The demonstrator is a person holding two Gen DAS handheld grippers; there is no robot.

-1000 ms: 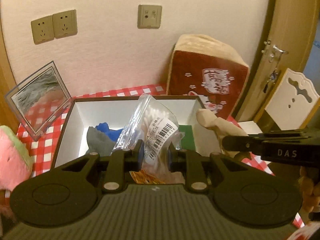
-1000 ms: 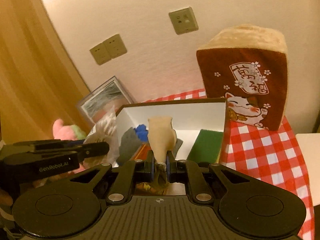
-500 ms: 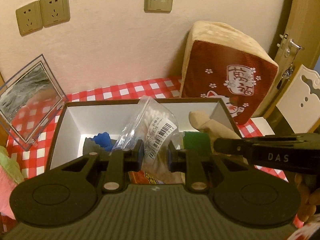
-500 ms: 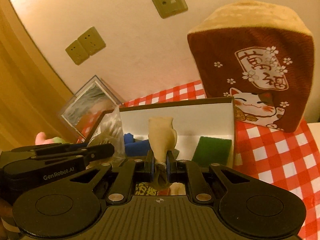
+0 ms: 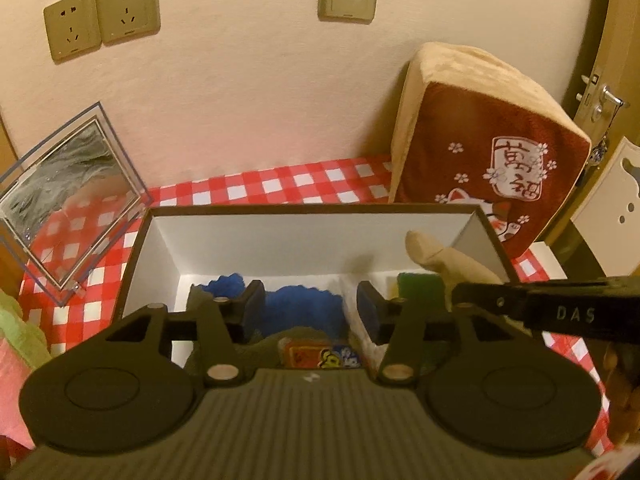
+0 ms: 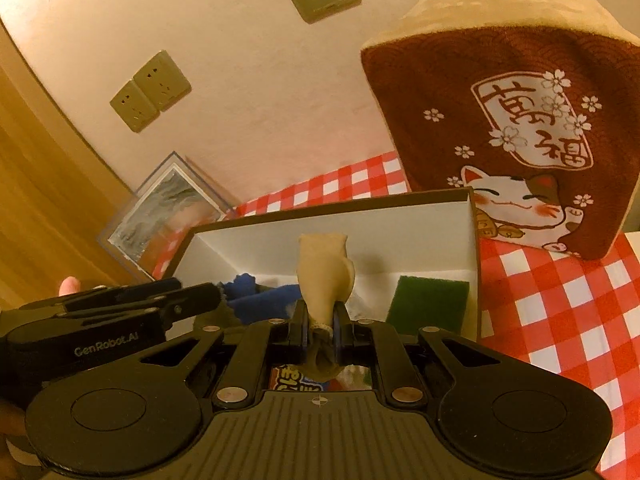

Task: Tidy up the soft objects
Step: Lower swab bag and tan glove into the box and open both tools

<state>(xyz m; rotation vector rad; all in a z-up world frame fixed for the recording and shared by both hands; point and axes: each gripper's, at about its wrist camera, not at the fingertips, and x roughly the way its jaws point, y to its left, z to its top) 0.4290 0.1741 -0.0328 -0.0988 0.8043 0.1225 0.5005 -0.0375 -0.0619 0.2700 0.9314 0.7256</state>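
Note:
A brown box with white inner walls [image 5: 280, 240] lies on the red checked cloth; it also shows in the right wrist view [image 6: 400, 220]. Inside it are a blue soft item [image 5: 296, 304], a green sponge [image 6: 428, 304], a colourful packet [image 5: 320, 354] and a clear bag of cotton swabs [image 5: 358, 312] against the right finger. My left gripper [image 5: 310, 304] is open above the box, holding nothing. My right gripper [image 6: 320, 330] is shut on a beige stocking-like piece [image 6: 324, 276] and holds it upright over the box; the piece also shows in the left wrist view [image 5: 444, 260].
A plush toast-shaped cushion with a lucky cat [image 5: 488, 168] leans on the wall right of the box. A clear acrylic frame [image 5: 68, 200] stands at the left. A pink and green plush [image 5: 16, 344] lies at the far left. Wall sockets [image 5: 100, 12] are above.
My left gripper has opened and let go of the bag of cotton swabs, which dropped into the box. Both grippers moved closer to the box. The right one still holds the beige piece.

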